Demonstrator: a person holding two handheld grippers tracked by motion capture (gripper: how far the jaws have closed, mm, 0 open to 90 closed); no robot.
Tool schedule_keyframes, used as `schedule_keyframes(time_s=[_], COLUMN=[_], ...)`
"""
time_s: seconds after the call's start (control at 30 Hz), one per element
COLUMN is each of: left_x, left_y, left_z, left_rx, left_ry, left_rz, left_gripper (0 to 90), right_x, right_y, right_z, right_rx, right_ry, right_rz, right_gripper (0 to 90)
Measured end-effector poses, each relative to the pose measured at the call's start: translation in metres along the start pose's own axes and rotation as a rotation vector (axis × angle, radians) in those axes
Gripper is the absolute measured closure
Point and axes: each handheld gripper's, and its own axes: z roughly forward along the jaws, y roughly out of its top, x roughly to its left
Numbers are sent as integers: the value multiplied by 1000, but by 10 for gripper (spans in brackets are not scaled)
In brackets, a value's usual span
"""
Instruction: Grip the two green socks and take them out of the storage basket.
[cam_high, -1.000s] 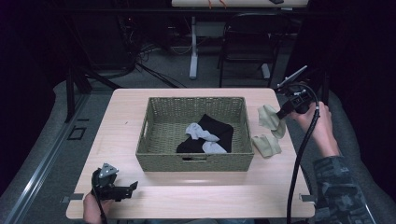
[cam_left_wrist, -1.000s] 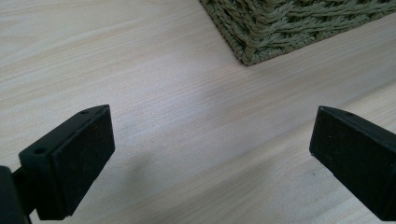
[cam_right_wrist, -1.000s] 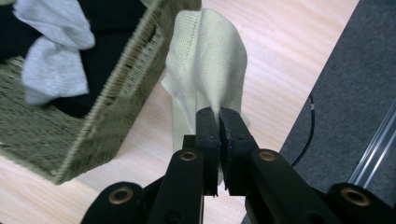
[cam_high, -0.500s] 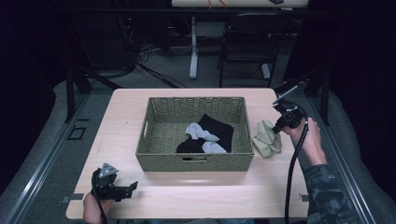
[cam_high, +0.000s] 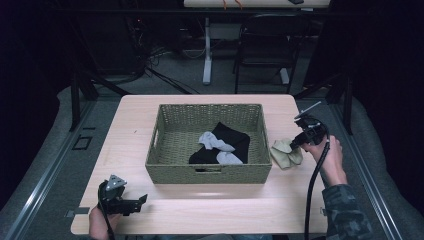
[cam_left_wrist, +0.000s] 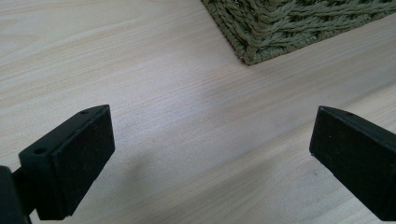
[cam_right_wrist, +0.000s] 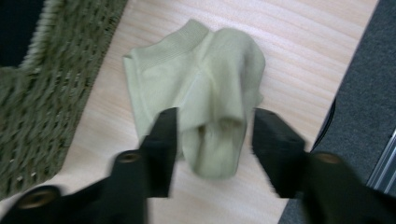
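pale green sock (cam_right_wrist: 201, 88) between right gripper (cam_right_wrist: 212, 126) jaws, just opened.

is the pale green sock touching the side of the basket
Apart. In the right gripper view a strip of bare table separates the pale green sock from the basket wall.

One woven basket (cam_high: 210, 172) stands on one wooden surface (cam_high: 200, 210). Inside it lie two pale grey socks (cam_high: 215, 142) and one black garment (cam_high: 235, 140). One pale green sock bundle (cam_high: 286, 152) lies outside. Two tongs are present: left (cam_high: 142, 199), right (cam_high: 295, 144).
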Motion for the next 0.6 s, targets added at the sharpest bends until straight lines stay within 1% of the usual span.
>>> schedule_keyframes(time_s=[0.1, 0.13, 0.17, 0.2, 0.23, 0.27, 0.33, 0.37, 0.47, 0.5, 0.57, 0.6], left_x=[0, 0, 0, 0, 0, 0, 0, -1, 0, 0, -1, -1], left_y=[0, 0, 0, 0, 0, 0, 1, 1, 1, 1, 2, 2], left_z=[0, 0, 0, 0, 0, 0, 1, 1, 2, 2, 2, 2], left_rx=[1, 1, 1, 0, -1, 0, -1, -1, 4, 4, 6, 6], left_ry=[1, 1, 1, 0, 0, 0, 0, 0, -2, -3, -2, -4], left_rz=[0, 0, 0, 4, 4, 4, 1, 0, 2, 3, 7, 7], left_gripper=[0, 1, 1, 1, 1, 1, 1, 1, 0, 1, 1, 1], right_x=[6, 8, 10, 12, 14, 16, 18, 19, 20, 20, 19, 19], right_y=[-10, -13, -17, -21, -25, -28, -36, -39, -48, -50, -52, -53], right_z=[-13, -19, -24, -28, -31, -34, -39, -40, -44, -44, -47, -48], right_rx=[-26, -26, -35, -44, -51, -68, -85, -93, -100, -109, -109, -128], right_ry=[-3, -8, 5, 12, 8, 9, 20, 14, 34, 29, 23, 24], right_rz=[5, -10, -22, -26, -33, -33, -34, -36, -47, -45, -58, -56], right_gripper=[366, 328, 301, 272, 230, 209, 175, 154, 144, 142, 138, 137])
